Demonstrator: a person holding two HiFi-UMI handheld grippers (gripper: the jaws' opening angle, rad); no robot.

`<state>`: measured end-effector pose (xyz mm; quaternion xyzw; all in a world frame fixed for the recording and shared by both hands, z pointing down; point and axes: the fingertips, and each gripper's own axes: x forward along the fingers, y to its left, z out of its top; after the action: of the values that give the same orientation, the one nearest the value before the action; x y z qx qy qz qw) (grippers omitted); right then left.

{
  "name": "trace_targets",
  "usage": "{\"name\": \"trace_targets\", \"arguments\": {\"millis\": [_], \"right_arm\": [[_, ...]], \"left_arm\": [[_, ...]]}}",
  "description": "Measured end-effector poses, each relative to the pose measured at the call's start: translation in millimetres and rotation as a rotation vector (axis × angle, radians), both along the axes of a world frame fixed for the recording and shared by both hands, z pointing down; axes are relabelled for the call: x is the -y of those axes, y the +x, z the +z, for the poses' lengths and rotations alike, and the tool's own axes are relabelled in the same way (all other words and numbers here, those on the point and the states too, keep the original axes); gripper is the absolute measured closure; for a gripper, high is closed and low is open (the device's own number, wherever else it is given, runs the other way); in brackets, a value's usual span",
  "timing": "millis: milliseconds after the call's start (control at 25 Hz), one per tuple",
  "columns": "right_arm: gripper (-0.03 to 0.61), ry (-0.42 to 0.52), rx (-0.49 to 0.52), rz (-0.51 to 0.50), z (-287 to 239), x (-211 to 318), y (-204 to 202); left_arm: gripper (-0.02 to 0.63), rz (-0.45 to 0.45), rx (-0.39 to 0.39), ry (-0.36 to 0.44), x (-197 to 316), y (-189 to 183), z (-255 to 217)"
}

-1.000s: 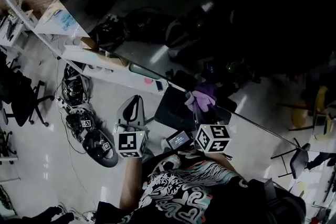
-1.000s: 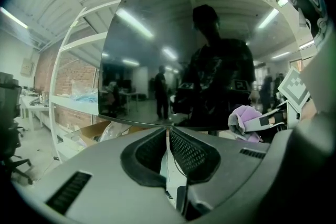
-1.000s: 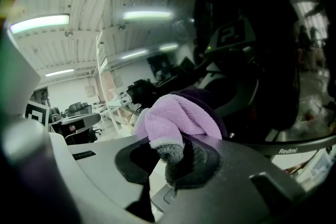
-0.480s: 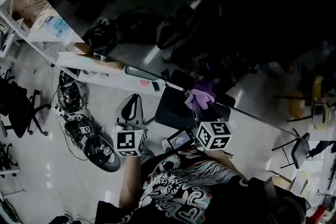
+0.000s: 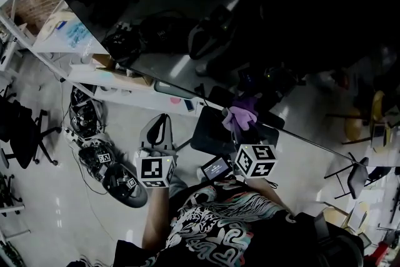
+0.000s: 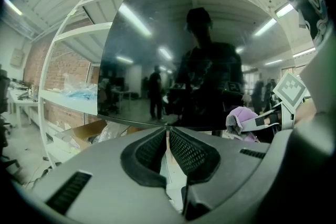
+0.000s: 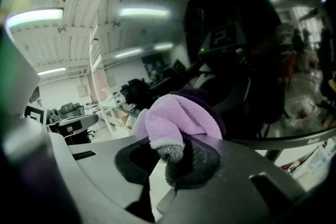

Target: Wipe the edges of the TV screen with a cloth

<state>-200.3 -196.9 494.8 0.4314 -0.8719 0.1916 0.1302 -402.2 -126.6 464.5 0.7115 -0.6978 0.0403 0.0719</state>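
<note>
Cloth (image 7: 178, 118) barely moved | R gripper (image 7: 170, 153) pinching it at TV screen (image 5: 250, 9) bottom edge | L gripper (image 6: 168, 140) pressed together, empty

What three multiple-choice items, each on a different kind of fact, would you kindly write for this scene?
1. Where is the cloth?
A) in the left gripper
B) in the right gripper, by the TV screen's lower edge
C) lying loose on top of the TV screen

2. What colour is the cloth?
A) white
B) green
C) purple

3. What state is the left gripper in?
A) shut, empty
B) wide open
C) shut on the cloth

Key:
B, the right gripper view shows its jaws pinching it.
C, it shows purple in every view.
A, its pads lie together with nothing between.
</note>
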Motion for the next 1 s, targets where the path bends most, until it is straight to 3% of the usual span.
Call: {"name": "trace_targets", "arguments": {"millis": [200, 440, 1000], "right_arm": [[0.491, 0.007, 0.001, 0.004, -7, -8, 2], [0.491, -0.003, -0.011, 0.008, 0, 3, -33], [0.491, -0.012, -0.021, 0.052, -1, 5, -53]], "left_arm": [[0.581, -0.007, -0.005, 0.009, -7, -2, -5], [0.581, -0.012, -0.021, 0.001, 3, -39, 3], [0.581, 0.024, -0.029, -0.006, 13, -66, 5]]}}
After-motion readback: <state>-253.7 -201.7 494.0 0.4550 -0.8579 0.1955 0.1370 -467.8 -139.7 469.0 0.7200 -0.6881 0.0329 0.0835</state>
